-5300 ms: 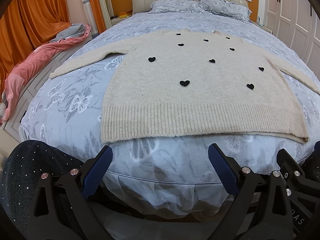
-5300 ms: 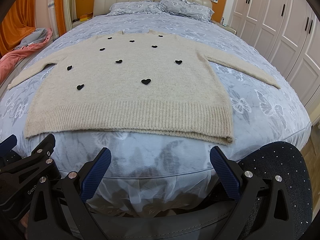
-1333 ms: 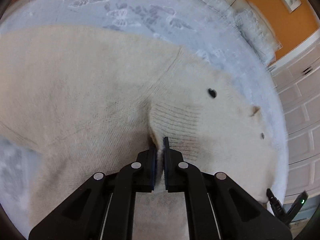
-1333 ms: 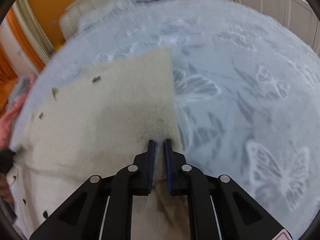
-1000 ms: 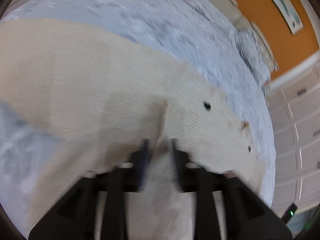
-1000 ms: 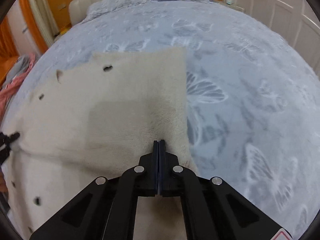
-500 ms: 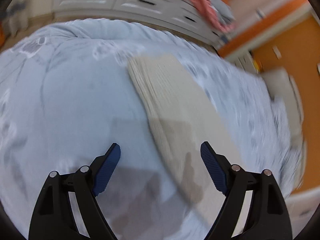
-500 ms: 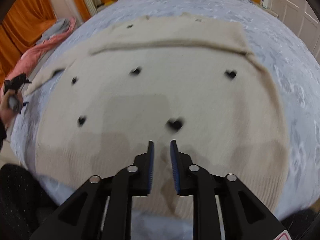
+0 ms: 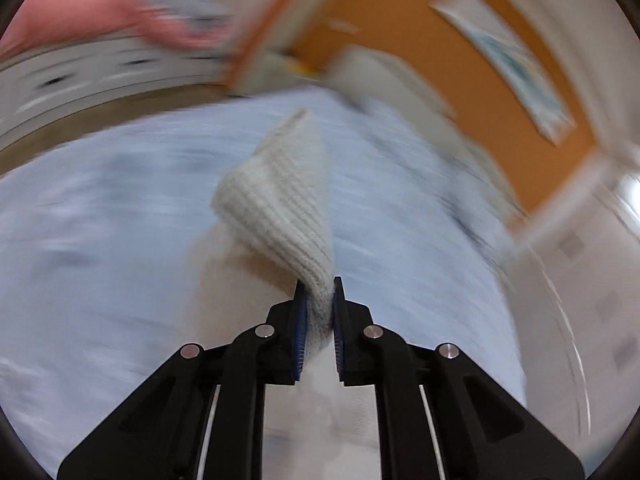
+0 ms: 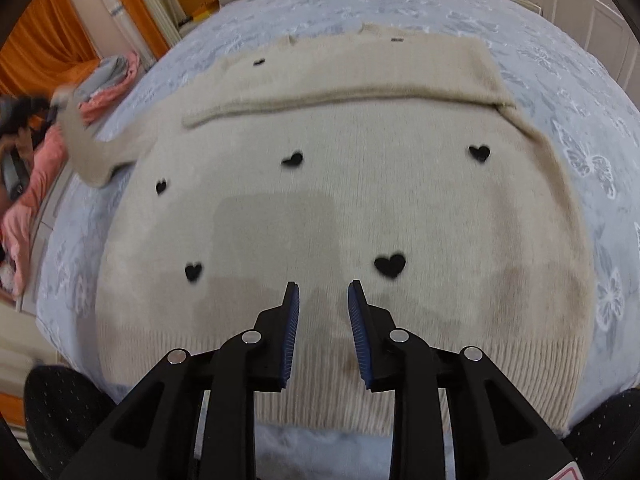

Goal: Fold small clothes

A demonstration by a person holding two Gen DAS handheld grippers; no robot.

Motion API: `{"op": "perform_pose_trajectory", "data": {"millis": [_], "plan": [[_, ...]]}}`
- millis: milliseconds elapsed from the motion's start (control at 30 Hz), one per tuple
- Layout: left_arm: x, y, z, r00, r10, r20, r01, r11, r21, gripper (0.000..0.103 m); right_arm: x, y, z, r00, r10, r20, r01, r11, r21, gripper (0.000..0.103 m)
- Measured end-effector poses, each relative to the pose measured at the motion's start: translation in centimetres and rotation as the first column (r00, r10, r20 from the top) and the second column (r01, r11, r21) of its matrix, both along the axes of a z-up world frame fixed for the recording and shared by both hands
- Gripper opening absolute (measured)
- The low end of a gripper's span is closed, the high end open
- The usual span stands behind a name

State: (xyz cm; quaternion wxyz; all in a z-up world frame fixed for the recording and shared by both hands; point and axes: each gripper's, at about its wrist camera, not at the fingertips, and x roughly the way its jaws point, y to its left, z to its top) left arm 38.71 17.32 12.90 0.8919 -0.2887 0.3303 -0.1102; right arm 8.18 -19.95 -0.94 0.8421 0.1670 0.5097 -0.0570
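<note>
L sleeve cuff pinched in left gripper (image 9: pixel 318 294), right gripper (image 10: pixel 322 298) parted over the sweater (image 10: pixel 340 208).

Far left of right-wrist view: pink blanket (image 10: pixel 24 196) is seen beside the bed, w/ orange curtain (image 10: pixel 44 40) behind; L sleeve (image 10: pixel 86 152) is drawn out off the bed edge toward a blurred hand (too smeared to resolve). In left-wrist view the ribbed cuff (image 9: pixel 280 204) is clamped between the blue pads (image 9: pixel 301 320), jaws closing to a narrow gap w/ knit filling it; bg is motion-blurred. Centre: sweater body is laid flat on the grey butterfly bedspread (image 10: pixel 592 128), black hearts up, hem nearest camera. Right sleeve (image 10: pixel 340 92) is folded across the chest. Right gripper is held above the lower body, jaws partly apart, nothing between them (pads not touching fabric).
</note>
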Motion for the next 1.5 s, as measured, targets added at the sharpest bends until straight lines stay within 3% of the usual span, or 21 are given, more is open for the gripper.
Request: {"op": "perform_pose_trajectory", "data": {"millis": [67,133,233,300,333,433,600,733,833,967,1067,1100,1167,1233,1267,1300,1367,1400,1433,1467,1500], "plan": [[-0.7,-8.1,0.7,0.988,-0.152,0.003,0.152,0.988,-0.032,0.012,-0.4,-1.0,0.5,0.999,-0.034,0.025,0.034,0.999,0.007,0.027],[-1.8,-15.0,-0.8,0.969,-0.241,-0.046,0.238,0.969,-0.069,0.017,-1.1,-2.4,0.9,0.997,-0.069,0.038,0.069,0.998,0.004,0.027],[-5.0,-23.9,-7.5,0.940,-0.257,-0.225,0.251,0.966,-0.053,0.046,-2.1,-4.7,0.7,0.993,-0.111,0.032,0.111,0.994,0.002,0.030],[-7.1,-25.3,-11.3,0.921,-0.227,-0.315,0.215,0.974,-0.073,0.046,-2.5,-6.2,0.9,0.991,-0.133,0.027,0.133,0.991,0.005,0.030],[-8.6,-25.2,-12.9,0.912,-0.215,-0.350,0.191,0.976,-0.102,0.046,-2.6,-7.3,1.2,0.989,-0.144,0.035,0.143,0.990,0.010,0.032],[-11.1,-22.3,-15.8,0.892,-0.157,-0.425,0.075,0.976,-0.202,0.049,-1.6,-9.8,1.9,0.988,-0.141,0.071,0.138,0.990,0.041,0.050],[-10.5,-13.8,-15.1,0.909,0.041,-0.415,-0.117,0.980,-0.162,0.060,6.0,-11.9,2.2,0.990,-0.070,0.124,0.062,0.996,0.068,0.052],[-9.7,-7.9,-14.7,0.888,0.172,-0.427,-0.267,0.948,-0.173,0.067,12.3,-14.2,0.6,0.980,-0.169,0.108,0.145,0.968,0.206,0.052],[-8.7,-4.9,-13.7,0.884,0.264,-0.386,-0.342,0.928,-0.149,0.076,15.5,-14.9,-1.2,0.975,-0.214,0.057,0.193,0.949,0.249,0.053],[-7.5,-3.8,-15.1,0.875,0.204,-0.440,-0.313,0.930,-0.191,0.072,18.1,-14.1,-2.9,0.974,-0.228,0.021,0.213,0.935,0.284,0.050],[-6.5,-4.3,-15.8,0.849,0.170,-0.500,-0.319,0.919,-0.230,0.064,20.3,-12.9,-1.4,0.985,-0.155,0.072,0.126,0.944,0.306,0.005],[-6.3,-4.5,-15.7,0.851,0.156,-0.501,-0.317,0.914,-0.254,0.060,20.7,-12.8,-0.2,0.983,-0.145,0.116,0.103,0.945,0.310,0.005],[-5.2,-4.7,-14.9,0.863,0.153,-0.481,-0.313,0.910,-0.272,0.037,20.5,-12.8,4.5,0.947,-0.127,0.295,0.025,0.945,0.327,0.004],[-4.9,-4.8,-14.0,0.880,0.172,-0.443,-0.300,0.924,-0.236,0.018,19.3,-13.2,8.7,0.889,-0.110,0.444,-0.029,0.955,0.294,0.003],[-4.4,-5.4,-14.0,0.881,0.173,-0.440,-0.285,0.936,-0.205,0.016,18.3,-13.7,9.9,0.863,-0.107,0.493,-0.017,0.971,0.240,0.003],[-4.0,-5.7,-14.5,0.880,0.163,-0.445,-0.268,0.946,-0.182,0.015,18.0,-14.3,9.5,0.866,-0.114,0.487,0.014,0.979,0.204,0.003],[-3.5,-7.2,-16.1,0.859,0.155,-0.488,-0.240,0.964,-0.117,0.011,18.4,-16.0,6.1,0.913,-0.147,0.380,0.089,0.982,0.167,0.003],[-3.6,-7.8,-17.0,0.847,0.160,-0.508,-0.233,0.969,-0.083,0.010,19.1,-17.4,1.9,0.953,-0.189,0.238,0.152,0.975,0.165,0.000],[-3.8,-8.0,-17.6,0.839,0.170,-0.517,-0.233,0.971,-0.059,0.009,19.4,-18.3,-1.1,0.970,-0.211,0.121,0.190,0.968,0.165,0.000],[-4.2,-8.2,-18.0,0.849,0.175,-0.499,-0.232,0.971,-0.055,0.009,19.2,-19.5,-4.5,0.968,-0.251,-0.017,0.250,0.955,0.161,0.000],[-4.5,-8.4,-17.7,0.859,0.181,-0.478,-0.227,0.973,-0.039,0.009,18.3,-20.4,-5.0,0.961,-0.277,0.007,0.268,0.935,0.231,0.000]]}}
